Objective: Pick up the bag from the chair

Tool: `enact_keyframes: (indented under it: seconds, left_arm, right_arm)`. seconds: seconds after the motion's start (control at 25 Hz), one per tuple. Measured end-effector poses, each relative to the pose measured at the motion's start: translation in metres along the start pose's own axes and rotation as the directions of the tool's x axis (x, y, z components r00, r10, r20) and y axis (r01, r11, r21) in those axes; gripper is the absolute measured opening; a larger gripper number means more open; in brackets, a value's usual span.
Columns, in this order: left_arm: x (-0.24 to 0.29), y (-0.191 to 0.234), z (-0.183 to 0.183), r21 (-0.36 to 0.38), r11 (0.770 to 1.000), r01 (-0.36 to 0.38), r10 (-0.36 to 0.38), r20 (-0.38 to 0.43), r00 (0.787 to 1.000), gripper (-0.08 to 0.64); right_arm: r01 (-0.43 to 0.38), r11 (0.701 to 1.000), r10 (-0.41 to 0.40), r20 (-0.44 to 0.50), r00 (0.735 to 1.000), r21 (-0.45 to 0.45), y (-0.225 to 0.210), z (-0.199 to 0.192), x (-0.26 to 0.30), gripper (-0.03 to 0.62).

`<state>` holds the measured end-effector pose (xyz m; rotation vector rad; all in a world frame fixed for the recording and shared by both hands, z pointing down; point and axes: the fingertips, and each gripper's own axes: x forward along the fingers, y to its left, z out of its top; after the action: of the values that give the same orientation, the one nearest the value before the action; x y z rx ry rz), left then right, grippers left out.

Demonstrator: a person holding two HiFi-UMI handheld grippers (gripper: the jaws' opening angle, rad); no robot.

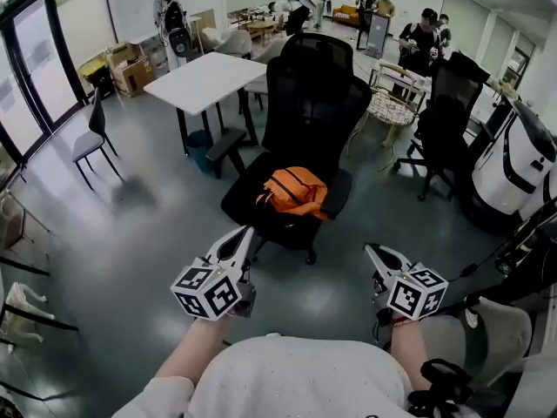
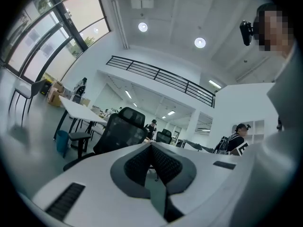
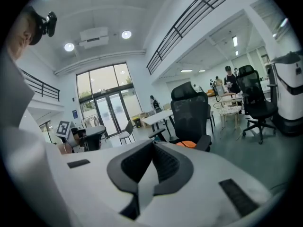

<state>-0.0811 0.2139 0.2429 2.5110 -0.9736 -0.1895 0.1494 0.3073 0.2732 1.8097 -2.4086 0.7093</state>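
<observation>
Left gripper point(image 1: 247, 235) clenched, jaws tip to tip, nothing between them. Same for right gripper point(image 1: 369, 249): jaws pressed together, empty. Both held low in front of the torso, marker cubes toward the head camera, tips aimed at the chair point(image 1: 315, 94). Touching nothing, apart from the seat.

Orange bag point(image 1: 296, 190) lying on the seat of that black mesh office chair, more toward the right armrest, dark strap at its left edge. Also visible from the right gripper view as an orange sliver point(image 3: 186, 144) on the seat, just above the closed jaw tips. From the left gripper view, only the chair back point(image 2: 124, 129) above the jaws.

Surroundings:
- white table point(image 1: 204, 78) behind and left of the chair, blue bin point(image 1: 198, 149) under it
- small grey chair point(image 1: 90, 142) far left, near the glass doors point(image 1: 35, 68)
- second black chair point(image 1: 446, 111) to the right, round wire table point(image 1: 392, 107) between the two chairs, further back
- white machine point(image 1: 513, 159) at the right edge
- several people standing at the far end of the room
- glossy grey floor point(image 1: 130, 233) throughout
</observation>
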Motion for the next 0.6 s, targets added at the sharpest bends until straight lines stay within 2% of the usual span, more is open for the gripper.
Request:
enact_keyframes:
  seconds: [0.16, 0.32, 0.6]
  left_arm:
    - [0.013, 0.032, 0.017, 0.013, 1.0, 0.008, -0.008, 0.008, 1.0, 0.012]
    - [0.014, 0.06, 0.013, -0.01, 1.0, -0.004, 0.004, 0.0, 1.0, 0.012]
    - [0.024, 0.094, 0.001, -0.085, 0.993, -0.081, 0.078, -0.034, 0.996, 0.012]
  right_arm:
    - [0.009, 1.0, -0.009, 0.009, 1.0, -0.002, 0.003, 0.004, 0.055, 0.002]
    - [0.002, 1.0, -0.002, 0.017, 1.0, -0.021, 0.01, -0.002, 0.09, 0.002]
    - [0.048, 0.996, -0.046, -0.029, 0.999, 0.077, -0.012, -0.011, 0.119, 0.002]
